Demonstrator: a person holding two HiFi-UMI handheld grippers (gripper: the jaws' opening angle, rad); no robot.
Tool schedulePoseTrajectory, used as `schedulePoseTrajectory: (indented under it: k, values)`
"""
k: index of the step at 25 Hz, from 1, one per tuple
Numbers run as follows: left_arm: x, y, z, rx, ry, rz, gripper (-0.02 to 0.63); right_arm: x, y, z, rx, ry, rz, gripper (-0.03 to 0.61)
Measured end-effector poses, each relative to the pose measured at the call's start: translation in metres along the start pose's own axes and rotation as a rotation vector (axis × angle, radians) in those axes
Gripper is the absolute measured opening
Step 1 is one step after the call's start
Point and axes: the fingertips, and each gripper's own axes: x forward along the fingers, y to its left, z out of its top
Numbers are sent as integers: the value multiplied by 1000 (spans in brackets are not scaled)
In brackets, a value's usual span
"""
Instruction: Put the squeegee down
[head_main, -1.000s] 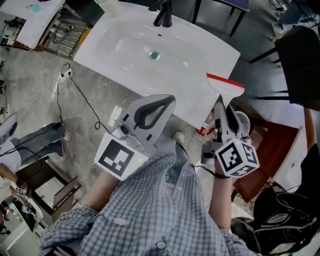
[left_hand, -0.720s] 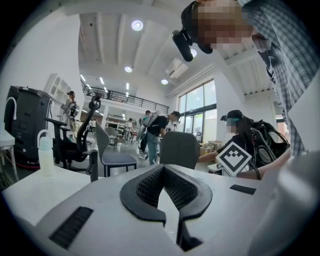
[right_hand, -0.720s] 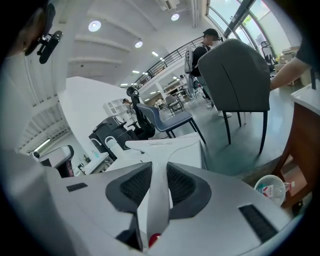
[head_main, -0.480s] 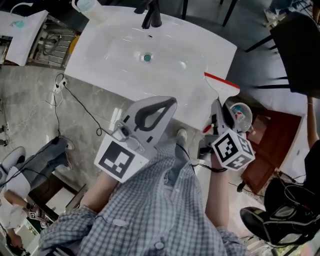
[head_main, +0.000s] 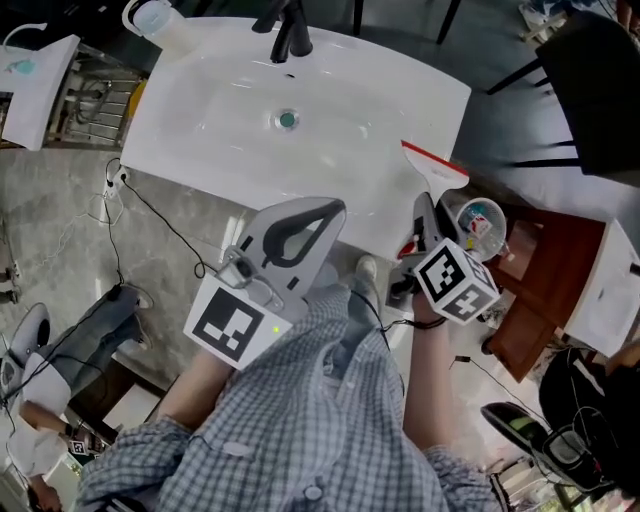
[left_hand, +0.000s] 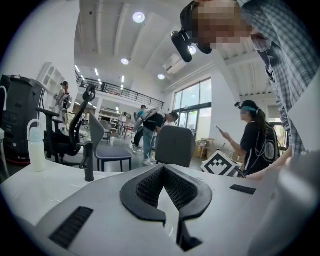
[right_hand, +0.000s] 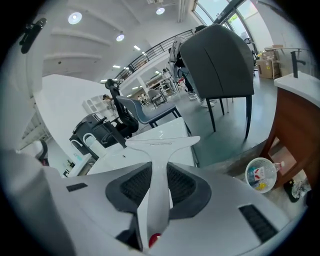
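The squeegee (head_main: 432, 170) has a white handle and a red-edged blade. It hangs over the right corner of the white sink top (head_main: 200, 120). My right gripper (head_main: 425, 215) is shut on its handle, tilted downward. In the right gripper view the squeegee (right_hand: 161, 150) runs up between the dark pads (right_hand: 185, 185), with its blade across the far end and my right gripper (right_hand: 161, 172) clamped on the handle. My left gripper (head_main: 335, 205) hovers at the sink's front edge, shut and holding nothing. In the left gripper view the tips of my left gripper (left_hand: 163, 167) meet.
A black faucet (head_main: 290, 35) and a drain (head_main: 287, 120) are in the basin, and a bottle (head_main: 150, 15) stands at its back left. A white waste basket (head_main: 480, 222) and a brown cabinet (head_main: 545, 300) sit right of the sink. A cable (head_main: 160, 210) trails on the floor.
My right gripper has sunk with the squeegee still in it and rolled a little. The left gripper has dipped slightly. The head view has shifted, so more of the sink shows.
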Motion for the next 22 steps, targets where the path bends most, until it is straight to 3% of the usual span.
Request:
schedulePoseTrajectory:
  k: [22]
  values:
    - [-16,19,-20,-26,29,12,0,46,-23,-26,-93,117,-305,91]
